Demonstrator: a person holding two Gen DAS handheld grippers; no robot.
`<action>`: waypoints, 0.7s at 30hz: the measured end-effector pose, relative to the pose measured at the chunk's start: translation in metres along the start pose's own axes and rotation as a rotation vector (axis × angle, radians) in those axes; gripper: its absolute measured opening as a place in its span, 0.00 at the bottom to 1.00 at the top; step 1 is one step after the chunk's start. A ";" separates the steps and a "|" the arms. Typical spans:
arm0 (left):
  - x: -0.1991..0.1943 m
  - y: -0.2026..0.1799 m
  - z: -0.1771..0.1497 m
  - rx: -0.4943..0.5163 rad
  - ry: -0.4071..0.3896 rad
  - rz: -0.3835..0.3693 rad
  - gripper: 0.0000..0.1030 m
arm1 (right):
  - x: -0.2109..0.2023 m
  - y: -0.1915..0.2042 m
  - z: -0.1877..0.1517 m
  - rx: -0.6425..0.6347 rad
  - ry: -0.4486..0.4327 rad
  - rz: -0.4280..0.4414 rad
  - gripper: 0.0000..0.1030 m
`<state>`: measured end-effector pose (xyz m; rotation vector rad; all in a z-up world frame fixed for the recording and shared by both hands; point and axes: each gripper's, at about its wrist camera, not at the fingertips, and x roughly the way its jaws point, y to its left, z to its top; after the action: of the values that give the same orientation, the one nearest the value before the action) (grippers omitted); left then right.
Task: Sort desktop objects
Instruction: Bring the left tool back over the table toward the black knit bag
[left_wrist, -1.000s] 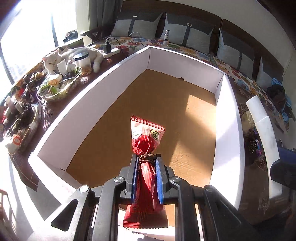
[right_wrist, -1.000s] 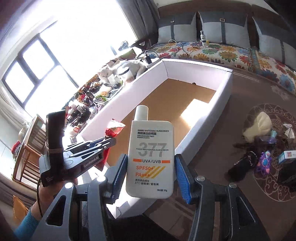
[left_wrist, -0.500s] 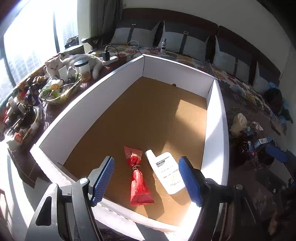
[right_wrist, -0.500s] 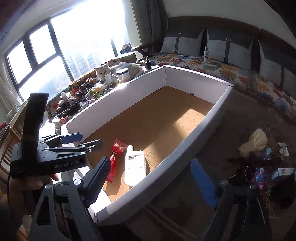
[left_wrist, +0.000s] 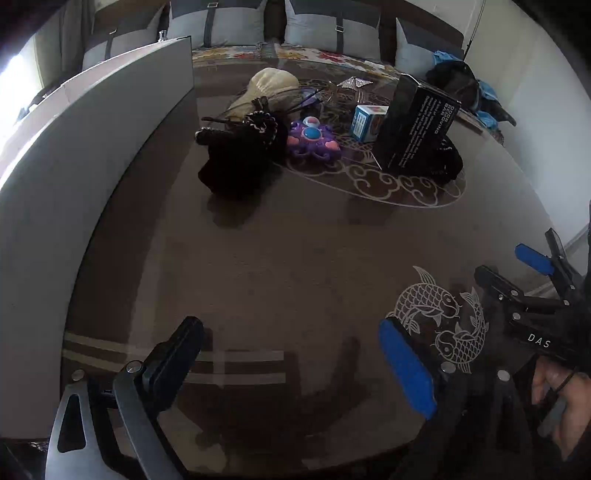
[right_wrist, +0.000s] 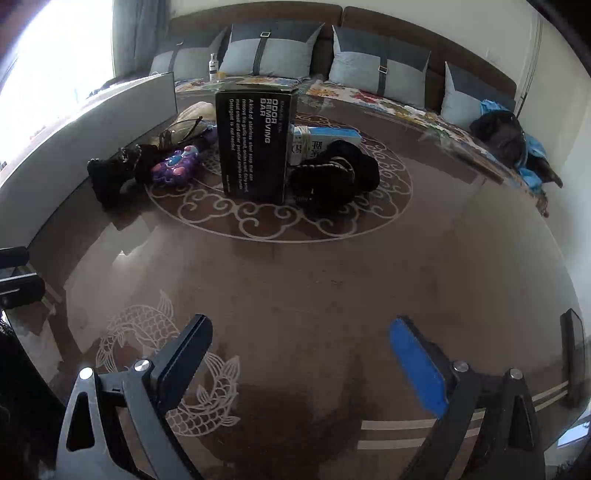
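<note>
Swung away from the tray (left_wrist: 74, 122) since the earlier frames, with snack and sunscreen left inside it, out of view now. Left gripper (left_wrist: 291, 354) and right gripper (right_wrist: 301, 350): jaws just opened wide, nothing between them, above bare table (left_wrist: 295, 258). Still to sort, clustered beside the tray: black box (right_wrist: 255, 144), purple toy (left_wrist: 314, 138), small box (left_wrist: 367, 122), dark pouches (left_wrist: 236, 158), beige bag (left_wrist: 266, 88)

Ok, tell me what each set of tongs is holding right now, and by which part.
Nothing. The left tongs and right tongs both stand open and empty above the table.
</note>
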<state>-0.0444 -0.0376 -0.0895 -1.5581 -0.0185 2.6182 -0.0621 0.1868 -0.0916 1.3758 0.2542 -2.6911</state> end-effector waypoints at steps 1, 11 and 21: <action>0.005 -0.010 0.004 0.033 -0.024 0.042 0.94 | 0.004 -0.007 0.000 0.015 0.015 0.007 0.94; 0.047 -0.033 0.071 -0.003 -0.071 0.071 1.00 | 0.044 -0.031 0.034 0.026 0.049 0.088 1.00; 0.061 -0.032 0.097 0.017 -0.120 0.058 1.00 | 0.045 -0.030 0.034 0.025 -0.001 0.085 1.00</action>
<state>-0.1563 0.0028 -0.0943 -1.4148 0.0417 2.7457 -0.1202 0.2086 -0.1054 1.3603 0.1583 -2.6345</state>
